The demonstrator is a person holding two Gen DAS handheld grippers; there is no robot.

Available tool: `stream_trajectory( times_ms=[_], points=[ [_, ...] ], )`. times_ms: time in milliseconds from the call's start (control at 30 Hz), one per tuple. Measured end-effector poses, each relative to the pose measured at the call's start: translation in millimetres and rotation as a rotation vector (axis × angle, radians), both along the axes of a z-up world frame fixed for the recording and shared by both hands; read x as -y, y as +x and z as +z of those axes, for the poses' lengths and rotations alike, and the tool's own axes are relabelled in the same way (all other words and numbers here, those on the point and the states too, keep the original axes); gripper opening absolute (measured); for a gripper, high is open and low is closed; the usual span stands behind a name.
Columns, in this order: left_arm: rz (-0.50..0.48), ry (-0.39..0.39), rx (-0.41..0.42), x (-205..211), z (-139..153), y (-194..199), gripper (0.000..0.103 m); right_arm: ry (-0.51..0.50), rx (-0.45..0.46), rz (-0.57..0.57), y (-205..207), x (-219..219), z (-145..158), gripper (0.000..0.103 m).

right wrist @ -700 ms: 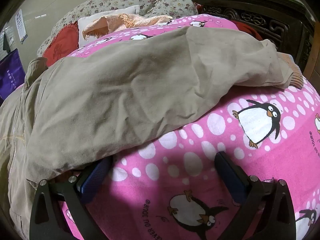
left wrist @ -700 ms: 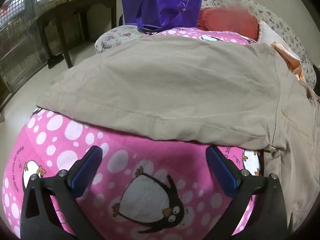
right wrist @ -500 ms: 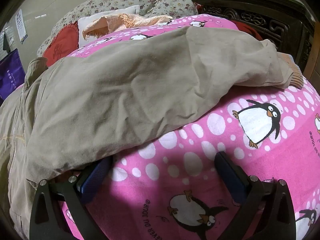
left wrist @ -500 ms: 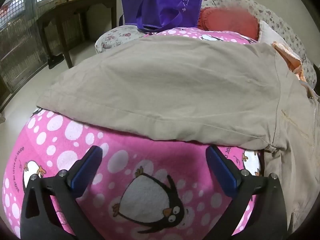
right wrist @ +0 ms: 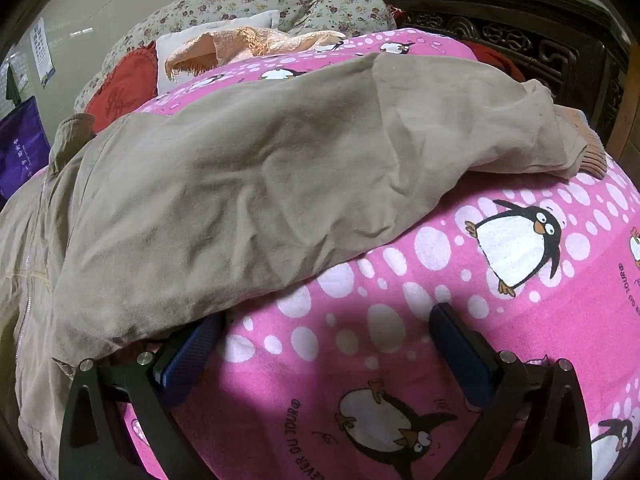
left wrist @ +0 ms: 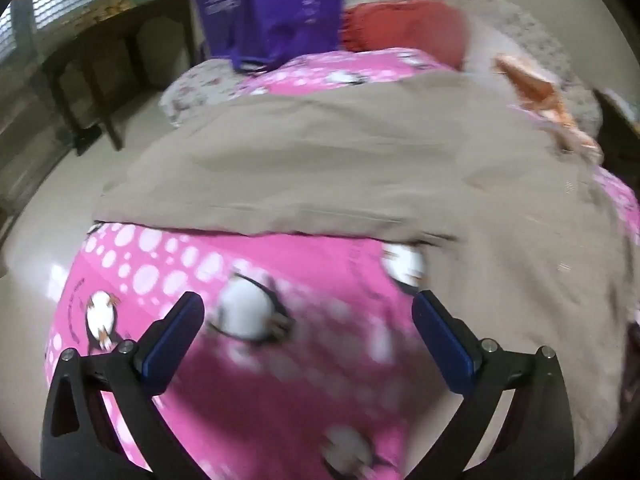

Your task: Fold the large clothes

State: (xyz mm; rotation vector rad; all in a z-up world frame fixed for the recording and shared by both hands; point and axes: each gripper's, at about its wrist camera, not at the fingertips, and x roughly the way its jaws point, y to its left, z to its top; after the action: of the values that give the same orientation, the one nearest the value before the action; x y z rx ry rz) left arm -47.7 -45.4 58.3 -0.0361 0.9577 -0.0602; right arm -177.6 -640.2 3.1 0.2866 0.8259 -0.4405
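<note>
A large khaki jacket (left wrist: 360,160) lies spread over a pink penguin-print sheet (left wrist: 280,360). In the left wrist view my left gripper (left wrist: 308,308) stands open above bare sheet, short of the jacket's near hem, nothing between its fingers; this view is blurred. In the right wrist view the jacket (right wrist: 240,200) shows its sleeve reaching right to a ribbed cuff (right wrist: 588,156), and a zip runs down the far left. My right gripper (right wrist: 324,320) is open over the sheet (right wrist: 440,300); the jacket's edge drapes over its left finger (right wrist: 196,344).
A purple bag (left wrist: 268,4), a red cushion (left wrist: 400,28) and an orange cloth (left wrist: 540,96) sit at the far end of the bed. A dark wooden table (left wrist: 100,52) stands left over pale floor. A carved dark cabinet (right wrist: 540,40) is at the right.
The left gripper has pulled back and swung right, so the jacket's hem sits farther from its fingers and the view is blurred. The right gripper has stayed put.
</note>
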Motion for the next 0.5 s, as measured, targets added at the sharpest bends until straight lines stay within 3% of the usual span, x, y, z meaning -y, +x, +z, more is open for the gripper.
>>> stream_trajectory(
  times_ms=[200, 333, 500],
  points=[
    [-0.121, 0.049, 0.025, 39, 21, -27, 0.103, 0.036, -0.044, 0.012, -1, 1, 5, 0.102],
    [-0.161, 0.076, 0.062, 59, 31, -41, 0.103, 0.091, -0.171, -0.002, -15, -12, 17, 0.103],
    [-0.217, 0.075, 0.077, 84, 38, -48, 0.103, 0.102, -0.132, 0.014, -48, -53, 52, 0.103]
  ],
)
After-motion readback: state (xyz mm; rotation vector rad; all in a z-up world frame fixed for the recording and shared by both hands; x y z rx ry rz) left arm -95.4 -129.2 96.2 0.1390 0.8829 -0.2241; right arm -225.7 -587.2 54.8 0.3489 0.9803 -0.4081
